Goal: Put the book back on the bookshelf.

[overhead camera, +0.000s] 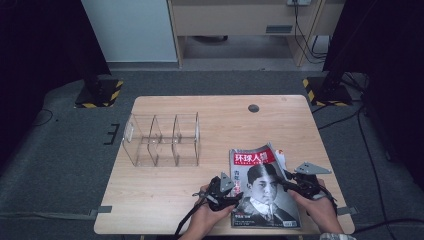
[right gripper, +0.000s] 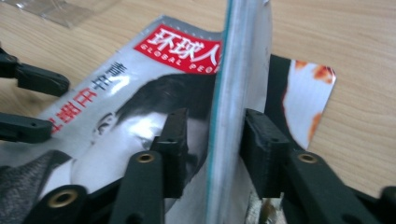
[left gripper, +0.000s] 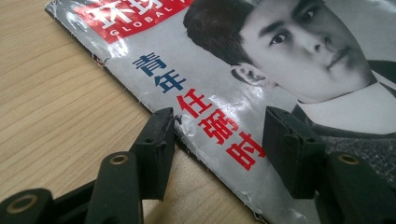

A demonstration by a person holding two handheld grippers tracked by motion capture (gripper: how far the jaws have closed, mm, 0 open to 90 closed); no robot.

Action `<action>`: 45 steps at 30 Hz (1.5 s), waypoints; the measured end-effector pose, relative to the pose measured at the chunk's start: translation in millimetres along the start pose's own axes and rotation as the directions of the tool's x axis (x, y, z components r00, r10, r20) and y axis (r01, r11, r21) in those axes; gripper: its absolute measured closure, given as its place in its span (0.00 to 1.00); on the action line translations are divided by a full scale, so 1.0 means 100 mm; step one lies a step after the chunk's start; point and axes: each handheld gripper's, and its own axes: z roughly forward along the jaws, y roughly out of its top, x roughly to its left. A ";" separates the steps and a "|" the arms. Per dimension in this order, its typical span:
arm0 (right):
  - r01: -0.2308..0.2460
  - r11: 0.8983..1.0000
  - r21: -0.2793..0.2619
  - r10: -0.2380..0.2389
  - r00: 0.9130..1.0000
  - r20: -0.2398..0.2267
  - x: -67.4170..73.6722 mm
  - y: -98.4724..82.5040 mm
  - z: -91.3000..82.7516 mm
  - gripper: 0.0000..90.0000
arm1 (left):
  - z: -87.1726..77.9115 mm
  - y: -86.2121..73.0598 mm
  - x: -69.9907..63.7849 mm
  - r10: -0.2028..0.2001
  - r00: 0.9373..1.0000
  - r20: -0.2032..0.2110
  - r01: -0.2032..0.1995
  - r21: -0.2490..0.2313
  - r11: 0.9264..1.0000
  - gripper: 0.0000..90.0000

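A magazine (overhead camera: 262,185) with a red title block and a portrait on its cover lies at the table's near right. My left gripper (overhead camera: 234,192) sits at the magazine's left edge. Its jaws stand apart across that worn edge (left gripper: 154,112), one over the wood and one over the cover, so the left gripper (left gripper: 219,126) is open. My right gripper (overhead camera: 292,182) is at the right side. There the magazine's edge (right gripper: 238,70) stands lifted upright between the jaws of the right gripper (right gripper: 217,123), near the right pad, with a gap to the left pad.
A clear acrylic organizer (overhead camera: 162,140) with three compartments stands left of centre on the wooden table (overhead camera: 220,120). A second printed sheet (right gripper: 308,88) pokes out from under the magazine on its right. A round cable hole (overhead camera: 253,108) lies near the far edge.
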 end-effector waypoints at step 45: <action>-0.040 0.999 0.013 0.039 0.995 0.091 -0.08 0.04 0.14 0.96 | 0.10 0.09 0.05 -0.006 1.000 0.027 0.006 -0.001 1.000 0.48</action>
